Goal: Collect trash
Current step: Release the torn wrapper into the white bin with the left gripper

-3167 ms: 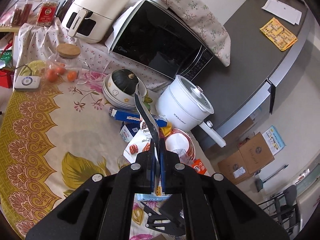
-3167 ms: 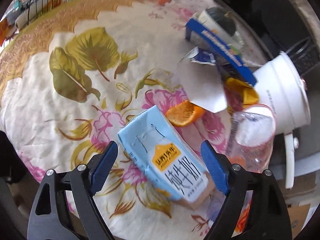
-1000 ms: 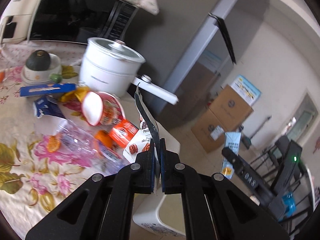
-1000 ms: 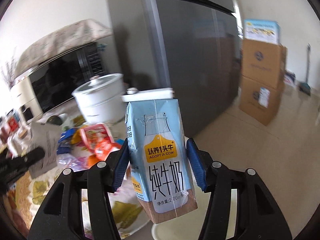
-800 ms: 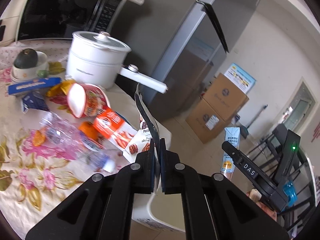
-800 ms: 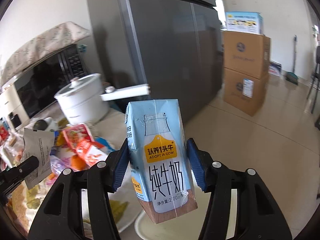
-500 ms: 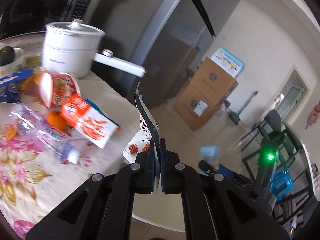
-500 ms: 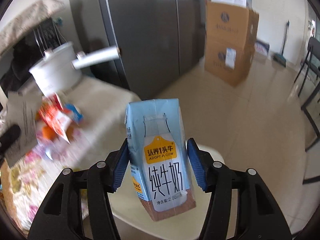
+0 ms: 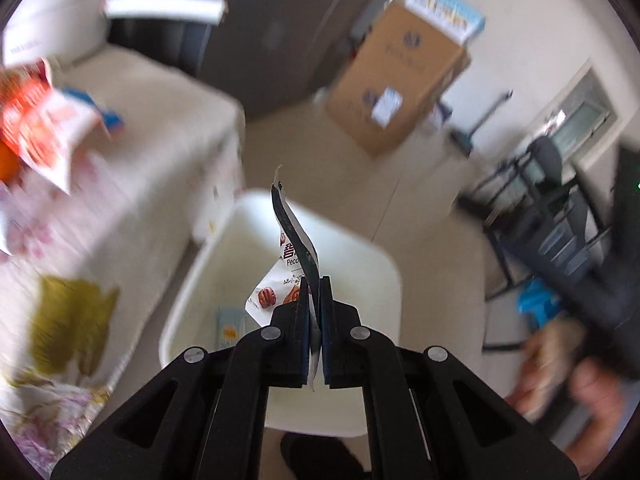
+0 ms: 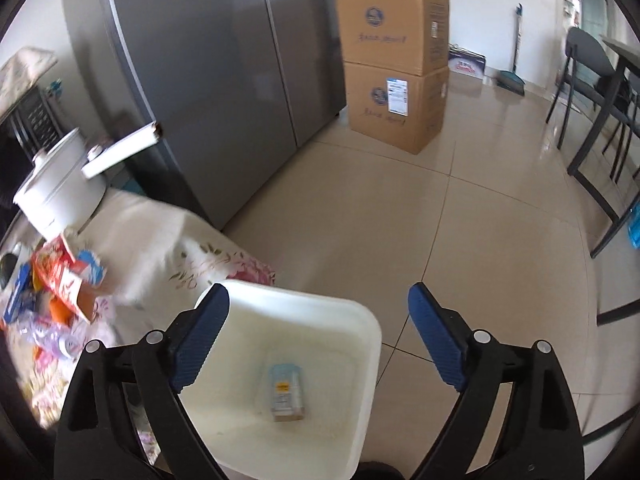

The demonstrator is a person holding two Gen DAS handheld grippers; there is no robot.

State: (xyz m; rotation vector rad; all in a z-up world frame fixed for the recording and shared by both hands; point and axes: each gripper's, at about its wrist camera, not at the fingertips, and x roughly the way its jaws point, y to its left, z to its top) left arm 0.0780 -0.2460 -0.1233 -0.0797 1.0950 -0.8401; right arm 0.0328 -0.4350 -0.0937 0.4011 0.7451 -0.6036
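Now the right gripper point(image 10: 318, 338) has just spread its jaws, leaving the milk carton point(image 10: 286, 392) on the bin point(image 10: 360, 420) floor at lower centre, so the left gripper point(image 9: 315, 312), pinching the snack wrapper point(image 9: 294, 256) above it, releases next.

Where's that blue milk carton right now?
The milk carton lies on the bottom of the white bin on the floor beside the table, seen between the open right hand-held gripper fingers.
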